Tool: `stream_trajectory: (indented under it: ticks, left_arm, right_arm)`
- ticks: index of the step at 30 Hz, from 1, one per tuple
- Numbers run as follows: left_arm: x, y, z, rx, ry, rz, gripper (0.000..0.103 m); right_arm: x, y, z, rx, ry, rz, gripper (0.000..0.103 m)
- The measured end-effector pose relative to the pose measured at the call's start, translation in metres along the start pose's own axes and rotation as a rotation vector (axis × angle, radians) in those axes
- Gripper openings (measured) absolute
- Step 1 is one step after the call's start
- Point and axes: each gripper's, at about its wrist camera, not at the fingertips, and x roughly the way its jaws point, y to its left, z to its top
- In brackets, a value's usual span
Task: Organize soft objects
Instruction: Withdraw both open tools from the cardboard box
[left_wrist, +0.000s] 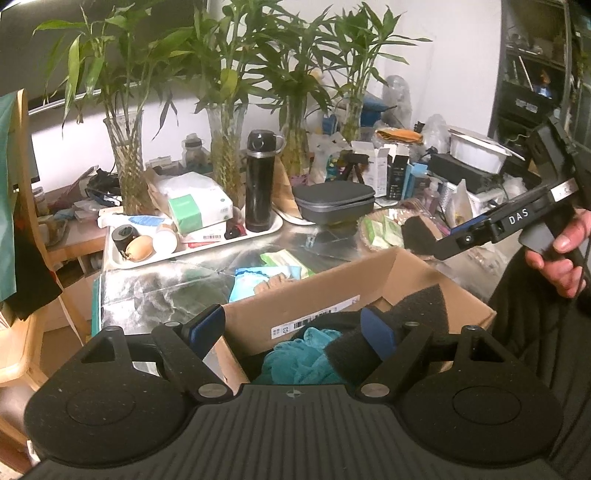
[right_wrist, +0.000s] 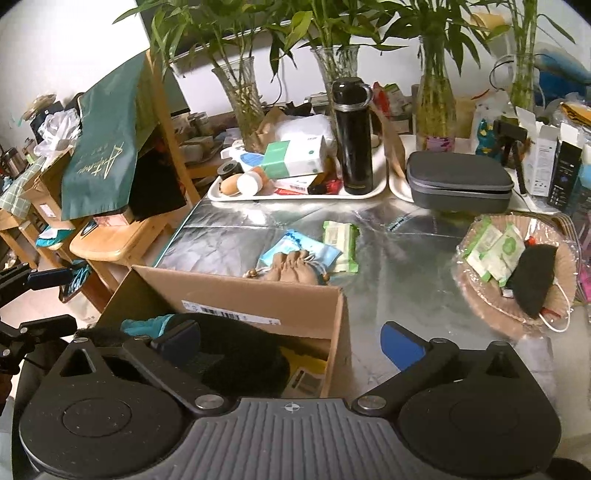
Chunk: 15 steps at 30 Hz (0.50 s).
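Left tool (left_wrist: 295, 326), lower centre, is released, straddling the box (left_wrist: 332, 295) wall. Teal cloth (left_wrist: 306, 356) and black foam (left_wrist: 417, 306) lie inside, partly hidden. Right tool (right_wrist: 291, 341) is released; pouch (right_wrist: 291, 271) sits behind the box, bottom cut off.

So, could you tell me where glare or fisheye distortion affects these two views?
Left wrist view: the silver tabletop throws blotchy glare, and the shelving at the right edge bows inward. Right wrist view: the same foil surface shines brightly, and the wooden chair leans with the fisheye curve.
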Motion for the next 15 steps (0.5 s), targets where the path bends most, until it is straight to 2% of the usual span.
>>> stream_trajectory:
  ticks: [15]
  left_arm:
    - [0.017,0.027,0.013,-0.046,-0.024,0.014,0.081]
  right_arm:
    - [0.014,-0.025,0.014,0.043,-0.067,-0.043,0.103]
